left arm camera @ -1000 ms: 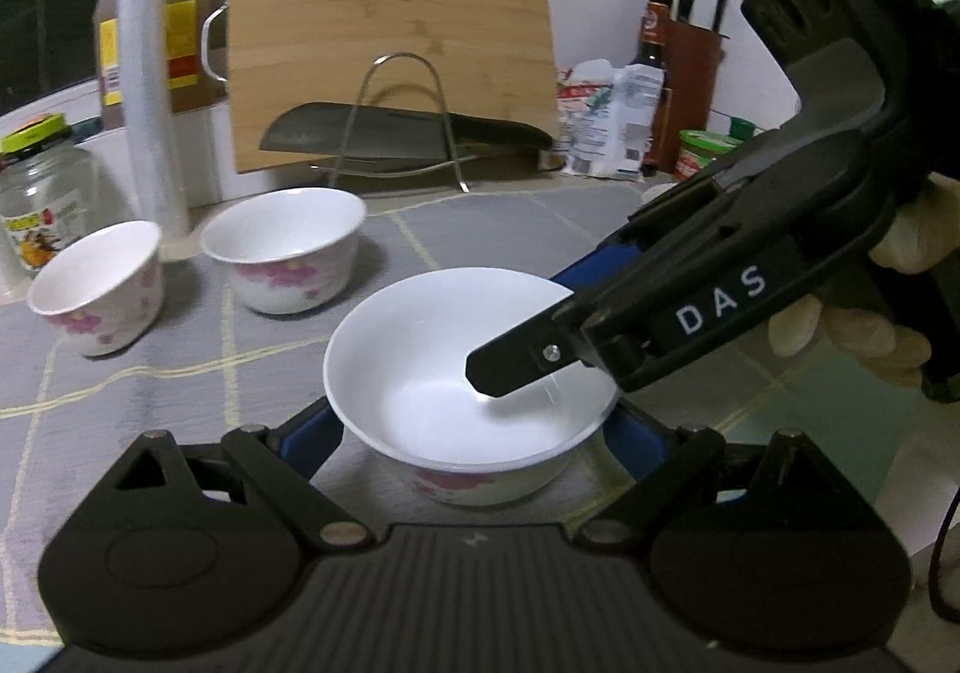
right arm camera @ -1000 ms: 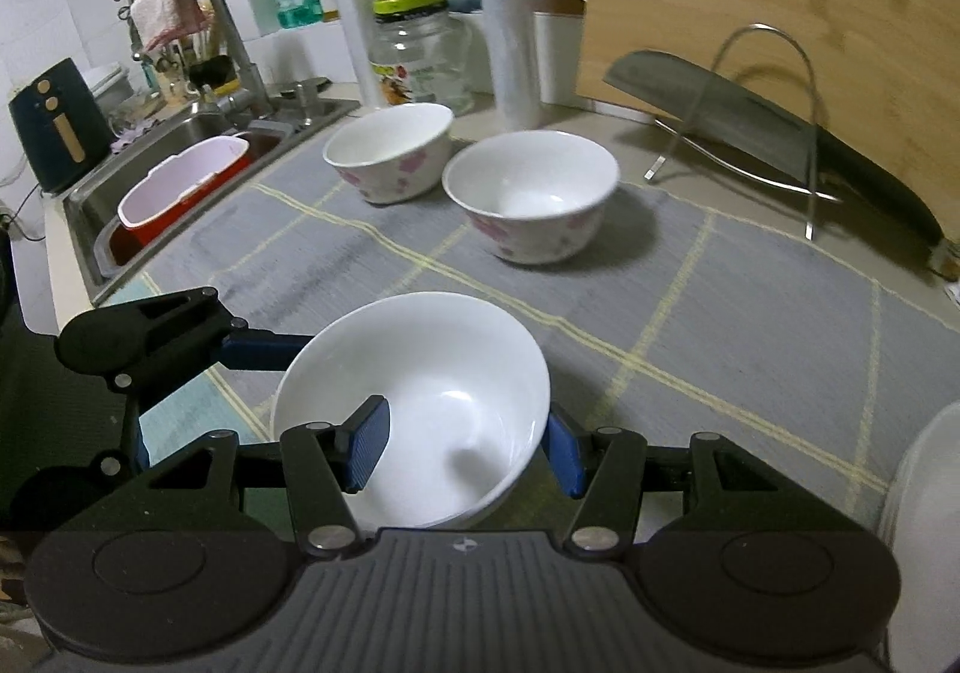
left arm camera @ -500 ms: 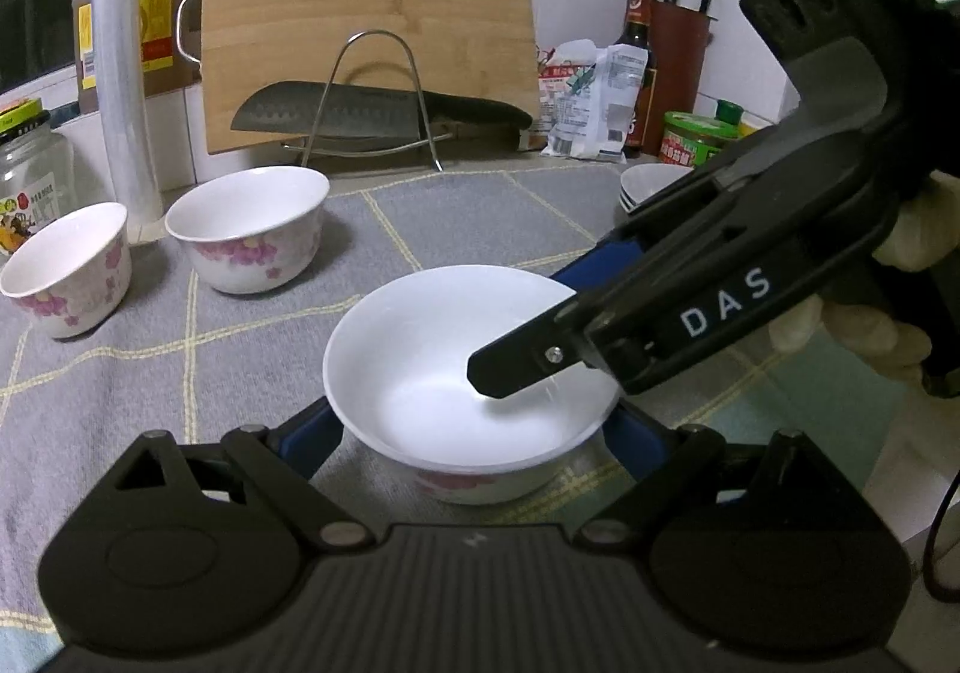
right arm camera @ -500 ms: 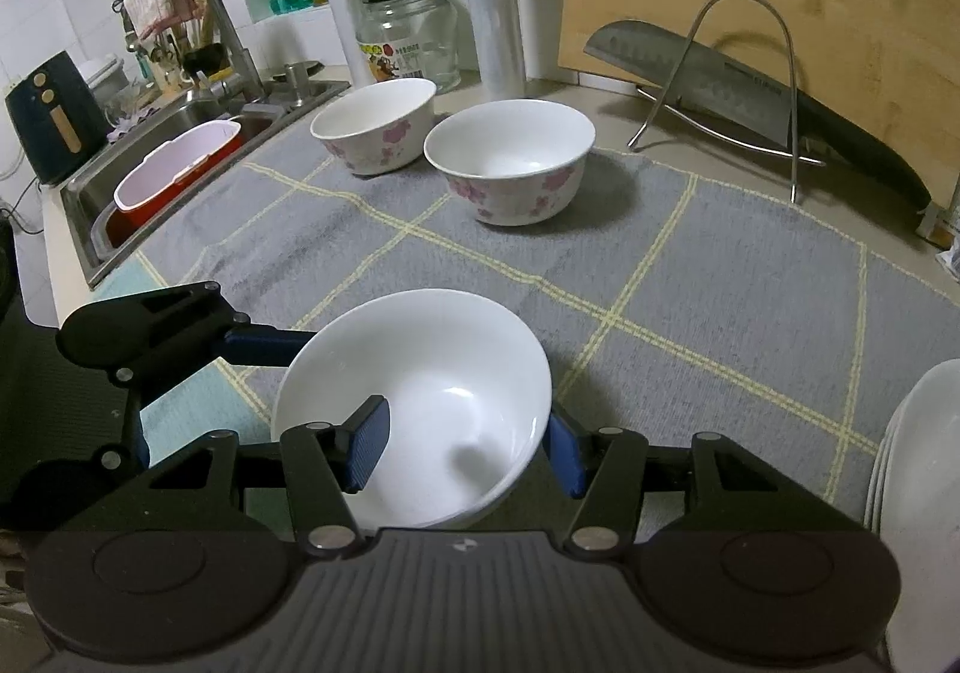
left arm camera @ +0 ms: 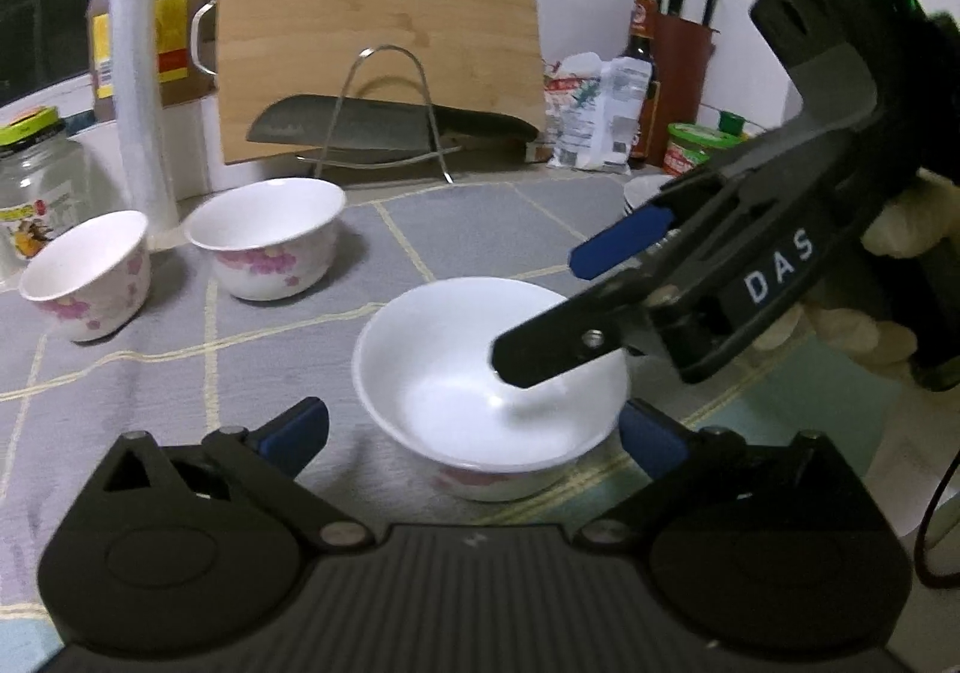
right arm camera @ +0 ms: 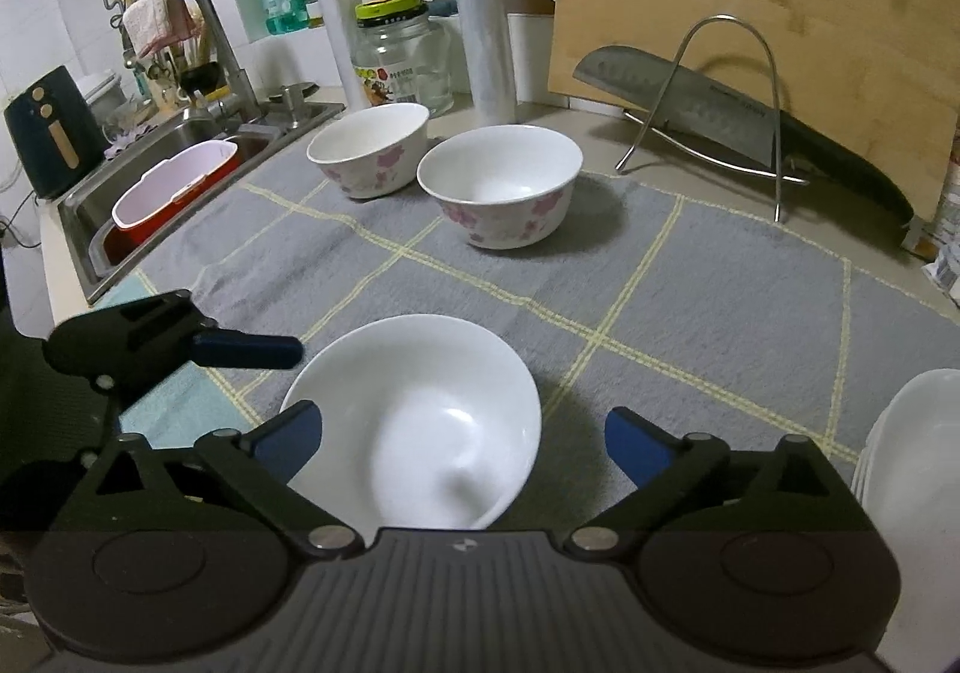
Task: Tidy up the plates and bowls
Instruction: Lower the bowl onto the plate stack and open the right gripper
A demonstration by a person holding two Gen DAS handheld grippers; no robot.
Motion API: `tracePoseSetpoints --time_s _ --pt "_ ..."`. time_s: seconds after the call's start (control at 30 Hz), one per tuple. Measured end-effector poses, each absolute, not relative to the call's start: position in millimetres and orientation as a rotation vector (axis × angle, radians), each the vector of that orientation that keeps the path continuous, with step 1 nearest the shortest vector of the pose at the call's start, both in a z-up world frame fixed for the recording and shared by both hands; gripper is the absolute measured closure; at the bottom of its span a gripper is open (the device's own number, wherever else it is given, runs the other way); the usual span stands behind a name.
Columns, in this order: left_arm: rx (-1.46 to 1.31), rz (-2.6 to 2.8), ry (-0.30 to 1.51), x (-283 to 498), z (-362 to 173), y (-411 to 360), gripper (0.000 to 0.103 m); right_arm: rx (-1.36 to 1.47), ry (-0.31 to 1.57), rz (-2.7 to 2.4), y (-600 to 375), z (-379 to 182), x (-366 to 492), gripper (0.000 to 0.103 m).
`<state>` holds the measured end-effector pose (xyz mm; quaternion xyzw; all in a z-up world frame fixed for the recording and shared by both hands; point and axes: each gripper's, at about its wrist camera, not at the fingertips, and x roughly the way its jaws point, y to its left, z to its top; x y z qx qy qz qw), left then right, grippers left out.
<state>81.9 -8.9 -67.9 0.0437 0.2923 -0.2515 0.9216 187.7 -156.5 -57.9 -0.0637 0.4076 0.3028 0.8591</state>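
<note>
White floral bowl (left arm camera: 489,391) sits upright on the grey checked mat (right arm camera: 690,301) at the near edge of the tabletop, released. Left claw (left arm camera: 474,433) has just been opening: jaws wide, pads flank the bowl but clear of its wall, holding nothing. Right claw (right arm camera: 459,436) has also just been opening, spread wide, one finger over the bowl's hollow, gripping nothing. Looks like a two-claw set-down, now let go so the bowl rests on its own foot. Two more floral bowls (right arm camera: 498,187) stand side by side further back, near apart from it, likely the stack target. Plate stack (right arm camera: 918,469) at the right edge. Cutting board (left arm camera: 378,42) and cleaver (right arm camera: 720,108) lean on a wire rack behind.
</note>
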Motion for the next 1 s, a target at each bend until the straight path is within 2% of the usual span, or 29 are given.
tracePoseSetpoints --time_s 0.33,1.0 --pt "0.074 -0.416 0.585 87.3 -47.9 22.2 0.001 -0.157 0.815 0.624 -153.5 -50.0 189.9 0.0" --pt "0.058 -0.334 0.622 189.1 -28.0 38.7 0.001 -0.3 0.71 0.616 -129.9 -42.7 240.9 0.0"
